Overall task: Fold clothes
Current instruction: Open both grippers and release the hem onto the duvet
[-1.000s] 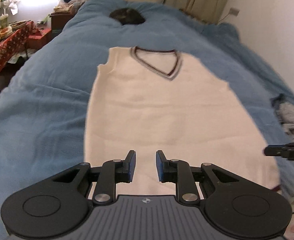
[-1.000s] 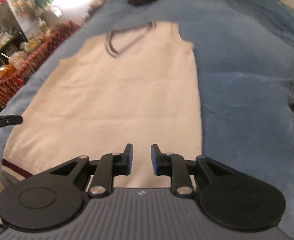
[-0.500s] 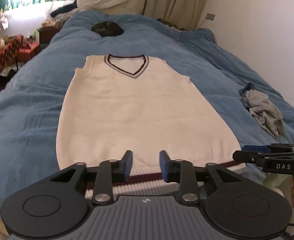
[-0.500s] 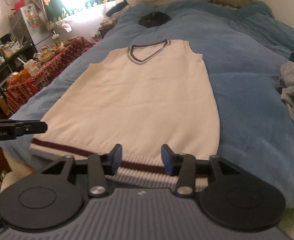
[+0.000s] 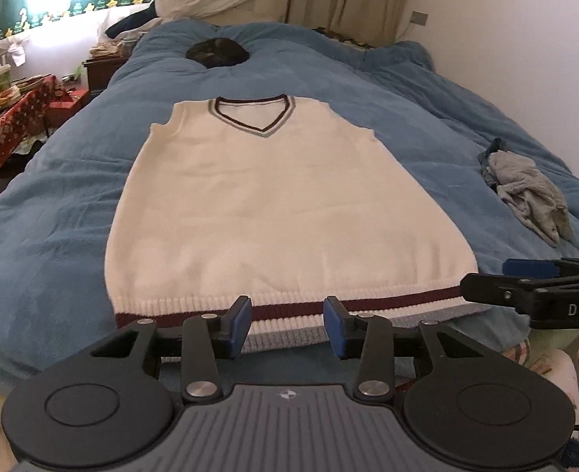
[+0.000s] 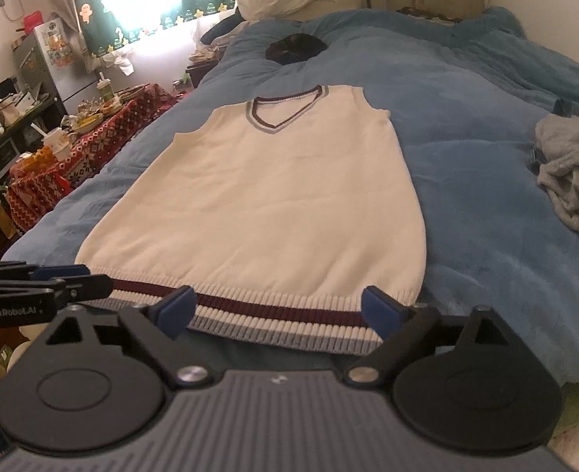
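Note:
A cream sleeveless V-neck sweater vest [image 5: 285, 204] [image 6: 281, 204] lies flat on the blue bedspread, its striped maroon-and-grey hem toward me. My left gripper [image 5: 287, 324] hovers just before the middle of the hem, its jaws opening with nothing between them. My right gripper [image 6: 279, 312] hangs over the hem's right half, its jaws opening wide and empty. Each gripper also shows from the side in the other's view: the right gripper [image 5: 525, 287] at the hem's right corner, the left gripper [image 6: 41, 287] at its left corner.
A crumpled grey garment [image 5: 533, 192] [image 6: 572, 173] lies on the bed to the right. A dark round thing [image 5: 216, 52] sits at the head of the bed. A cluttered table with a red patterned cloth [image 6: 73, 157] stands left of the bed. A wall runs along the right.
Both grippers have pulled back from over the vest's body to its hem, which now shows whole. Both sets of jaws have widened, the right far more.

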The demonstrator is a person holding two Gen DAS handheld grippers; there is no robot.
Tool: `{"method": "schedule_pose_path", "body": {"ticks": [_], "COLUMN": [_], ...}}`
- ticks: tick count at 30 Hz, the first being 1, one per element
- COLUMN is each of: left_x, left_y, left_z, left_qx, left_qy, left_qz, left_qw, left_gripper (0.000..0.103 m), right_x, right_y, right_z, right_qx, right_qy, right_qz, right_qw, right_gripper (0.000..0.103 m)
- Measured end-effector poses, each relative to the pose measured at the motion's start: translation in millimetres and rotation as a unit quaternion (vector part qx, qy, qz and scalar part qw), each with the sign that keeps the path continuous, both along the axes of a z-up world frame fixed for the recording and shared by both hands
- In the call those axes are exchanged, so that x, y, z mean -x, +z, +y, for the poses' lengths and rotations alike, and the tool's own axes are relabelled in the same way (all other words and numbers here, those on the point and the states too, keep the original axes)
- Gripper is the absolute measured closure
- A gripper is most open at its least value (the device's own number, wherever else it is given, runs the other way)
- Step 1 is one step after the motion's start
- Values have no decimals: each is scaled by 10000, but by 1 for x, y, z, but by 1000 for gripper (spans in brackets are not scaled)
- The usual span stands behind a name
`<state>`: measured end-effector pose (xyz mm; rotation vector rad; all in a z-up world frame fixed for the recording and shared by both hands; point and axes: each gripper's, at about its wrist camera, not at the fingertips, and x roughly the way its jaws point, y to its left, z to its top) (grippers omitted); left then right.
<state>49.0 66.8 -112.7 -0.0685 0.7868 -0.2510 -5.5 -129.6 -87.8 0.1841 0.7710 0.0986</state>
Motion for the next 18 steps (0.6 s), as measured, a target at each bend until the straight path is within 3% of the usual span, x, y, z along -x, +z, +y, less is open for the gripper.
{"method": "schedule_pose_path", "body": {"ticks": [2,5,7,9,11,15,18], "left_x": [5,11,13,14,12,8,4], "left_y": [1,2,0,-2,-4,-3,-2], "left_z": [3,4,2,1,4,17,23], "left_qx": [12,-34,-226,-453,-582,-459,-705], "left_qy": [-17,-135,-81,35,190,379,595], "left_qz": [17,8,9,37,95,149,123], "left_qw": [10000,9999,9997,9990,9981,9981,9957], "left_gripper": [55,44,44,43,34,27,22], "right_x": [1,4,5,5,5,4,3], "right_y": [-1,-2,-1,-1,-1,-4,-7], "right_z": [0,-1,-1,-1,-4,-10,-12], "right_qx": [41,206,381,598,690,715,929], "right_qy": [0,68,24,-91,-85,-206,-349], "right_qz": [46,63,93,116,66,114,220], "right_qw": [10000,9997,9992,9981,9976,9972,9948], "right_gripper": [1,1,1,1,1,1,1]}}
